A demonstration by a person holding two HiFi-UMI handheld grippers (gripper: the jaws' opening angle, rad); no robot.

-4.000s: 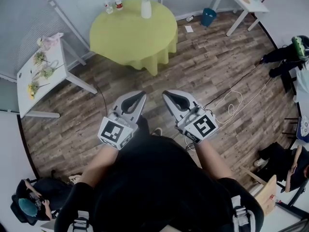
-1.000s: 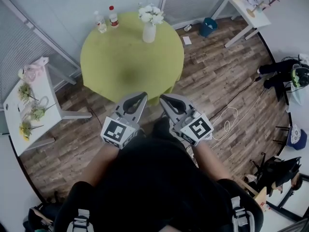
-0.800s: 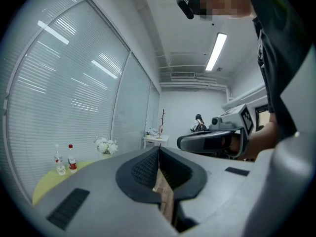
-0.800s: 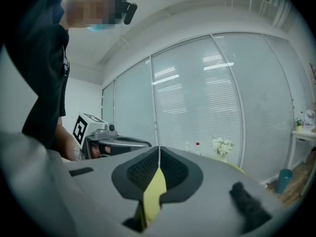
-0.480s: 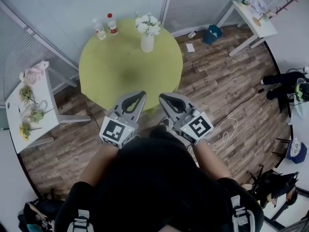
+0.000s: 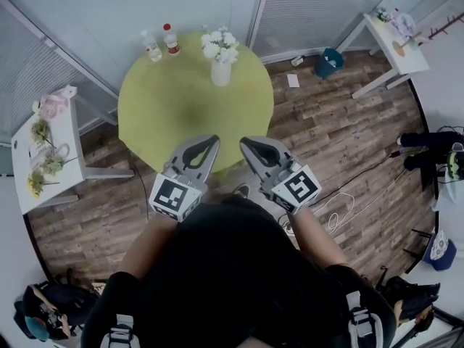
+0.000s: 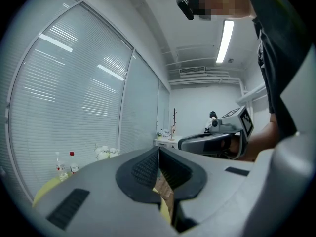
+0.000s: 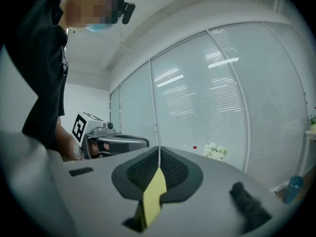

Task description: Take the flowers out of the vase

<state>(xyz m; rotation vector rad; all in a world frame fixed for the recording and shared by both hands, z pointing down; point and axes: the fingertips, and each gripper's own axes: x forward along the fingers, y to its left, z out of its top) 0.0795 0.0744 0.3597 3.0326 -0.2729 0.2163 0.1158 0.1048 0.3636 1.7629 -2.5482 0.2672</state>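
White flowers (image 6: 219, 47) stand in a white vase (image 6: 221, 72) at the far side of a round yellow-green table (image 6: 181, 114). Both grippers are held side by side in front of the person's body, over the table's near edge and well short of the vase. My left gripper (image 6: 212, 143) is shut with nothing in it. My right gripper (image 6: 246, 144) is shut and empty as well. In the left gripper view the flowers (image 7: 106, 152) are small and far off beyond the shut left gripper (image 7: 159, 150). The right gripper view shows the flowers (image 8: 216, 151) past the shut right gripper (image 8: 159, 150).
Two bottles (image 6: 161, 43) stand at the table's far left rim, by a glass wall with blinds. A white side table (image 6: 45, 154) with loose flowers is at the left. A white desk (image 6: 395, 35), a blue bin (image 6: 330, 62) and a floor cable (image 6: 335, 207) lie to the right.
The round table and vase have drawn nearer and slid lower in the head view as the person walks up. Both grippers stay shut, side by side.
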